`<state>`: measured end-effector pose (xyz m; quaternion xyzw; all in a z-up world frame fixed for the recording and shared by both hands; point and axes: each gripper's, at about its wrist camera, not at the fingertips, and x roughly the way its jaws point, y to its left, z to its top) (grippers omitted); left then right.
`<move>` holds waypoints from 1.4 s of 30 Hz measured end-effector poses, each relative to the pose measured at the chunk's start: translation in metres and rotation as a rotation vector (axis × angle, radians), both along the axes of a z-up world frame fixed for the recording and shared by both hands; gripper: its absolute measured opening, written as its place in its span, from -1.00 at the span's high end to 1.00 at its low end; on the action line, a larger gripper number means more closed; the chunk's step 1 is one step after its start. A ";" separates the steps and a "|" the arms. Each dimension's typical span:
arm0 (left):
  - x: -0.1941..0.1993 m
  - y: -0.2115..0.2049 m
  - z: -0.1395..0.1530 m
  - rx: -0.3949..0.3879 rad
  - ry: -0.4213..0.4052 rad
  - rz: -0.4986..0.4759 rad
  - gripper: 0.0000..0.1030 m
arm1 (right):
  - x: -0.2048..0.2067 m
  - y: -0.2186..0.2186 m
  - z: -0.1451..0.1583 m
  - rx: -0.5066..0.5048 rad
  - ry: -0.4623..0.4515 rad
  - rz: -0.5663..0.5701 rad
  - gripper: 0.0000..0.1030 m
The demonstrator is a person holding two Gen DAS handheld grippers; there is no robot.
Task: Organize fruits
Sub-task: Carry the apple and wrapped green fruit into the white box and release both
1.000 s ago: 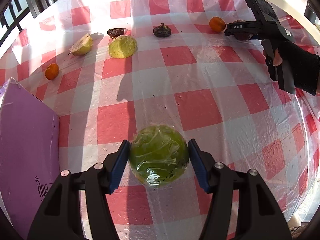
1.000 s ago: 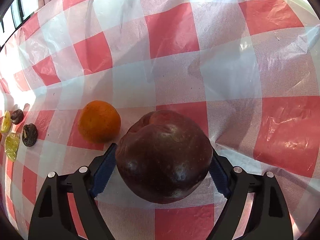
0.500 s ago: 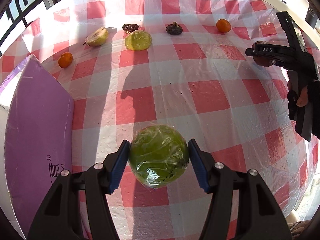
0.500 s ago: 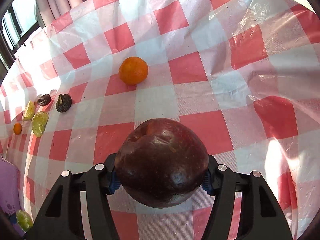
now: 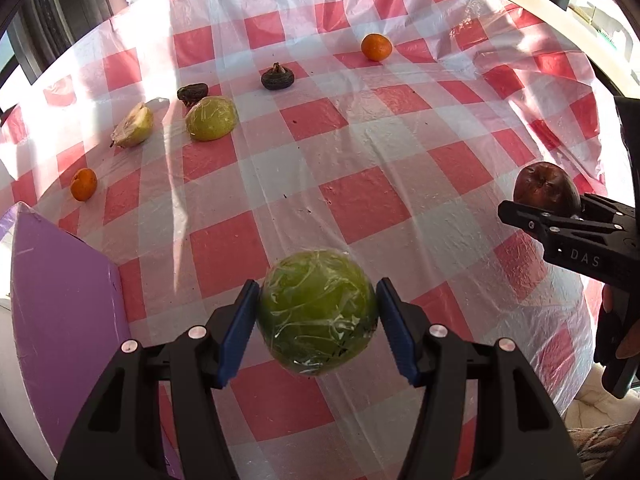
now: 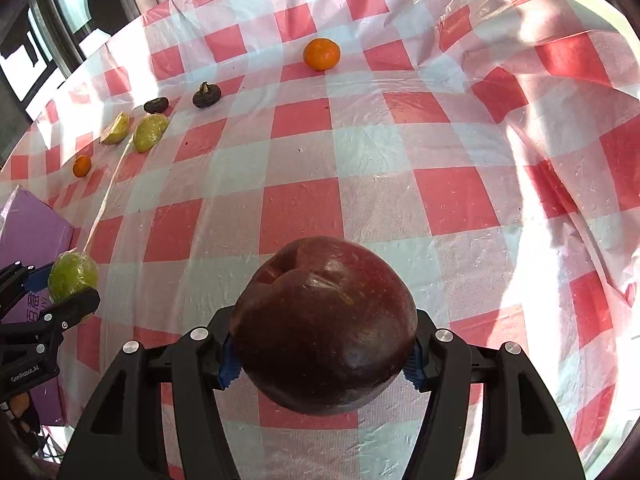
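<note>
Pinched between the blue pads of the left hand-held gripper (image 5: 316, 322), a green fruit wrapped in clear film (image 5: 317, 312) is held above the checked cloth of the counter (image 5: 360, 152), beside a purple box (image 5: 60, 304). A dark red apple (image 6: 324, 324) is clamped in the right hand-held gripper (image 6: 322, 354), also clear of the cloth. Left lying at the far side: two small oranges (image 5: 376, 47) (image 5: 83, 184), a cut pear (image 5: 133, 125), a wrapped yellow fruit (image 5: 212, 118), two dark shrivelled fruits (image 5: 278, 77) (image 5: 193, 93).

Red-and-white checked tablecloth (image 5: 360, 128), purple box (image 5: 60, 300), dark red apple (image 6: 324, 328).
</note>
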<state>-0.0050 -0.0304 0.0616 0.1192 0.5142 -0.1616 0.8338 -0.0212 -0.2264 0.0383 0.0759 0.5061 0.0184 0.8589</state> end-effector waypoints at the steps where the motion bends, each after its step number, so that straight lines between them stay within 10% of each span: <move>1: 0.000 0.000 0.001 -0.001 -0.003 -0.014 -0.16 | -0.004 0.004 0.001 -0.007 0.003 0.003 -0.17; 28: -0.020 0.137 0.093 -0.184 -0.173 0.051 -0.16 | -0.045 0.174 0.066 0.019 -0.071 0.205 -0.17; 42: -0.033 0.270 0.074 -0.064 -0.151 0.242 -0.17 | -0.040 0.317 0.106 0.020 -0.193 0.502 -0.17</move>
